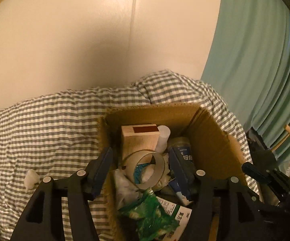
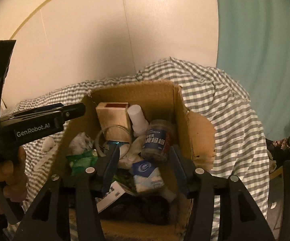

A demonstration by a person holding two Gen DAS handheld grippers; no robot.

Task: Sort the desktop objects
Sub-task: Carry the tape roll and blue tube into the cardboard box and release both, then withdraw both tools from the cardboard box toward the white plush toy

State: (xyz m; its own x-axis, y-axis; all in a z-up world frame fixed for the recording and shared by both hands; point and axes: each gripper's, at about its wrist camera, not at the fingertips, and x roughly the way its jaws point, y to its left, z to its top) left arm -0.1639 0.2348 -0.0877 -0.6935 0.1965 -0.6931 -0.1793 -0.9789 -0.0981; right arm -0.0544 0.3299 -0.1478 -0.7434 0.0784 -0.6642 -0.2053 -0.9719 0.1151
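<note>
Progress: cardboard box [image 2: 177, 100] on the checked bedcover [image 1: 44, 124] already holds tape ring [image 1: 147, 168], wooden block [image 2: 113, 120], jar [image 2: 157, 140] | left tongs [image 1: 141, 168] spread, empty | right tongs [image 2: 143, 160] spread, empty | left: crumpled tissue [image 1: 31, 177] outside box

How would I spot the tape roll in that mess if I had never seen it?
Find the open cardboard box standing on the checked cloth. Among the things piled inside, look just in front of the pale wooden block. The tape roll is the only hollow ring there, so you can see straight through it.
</note>
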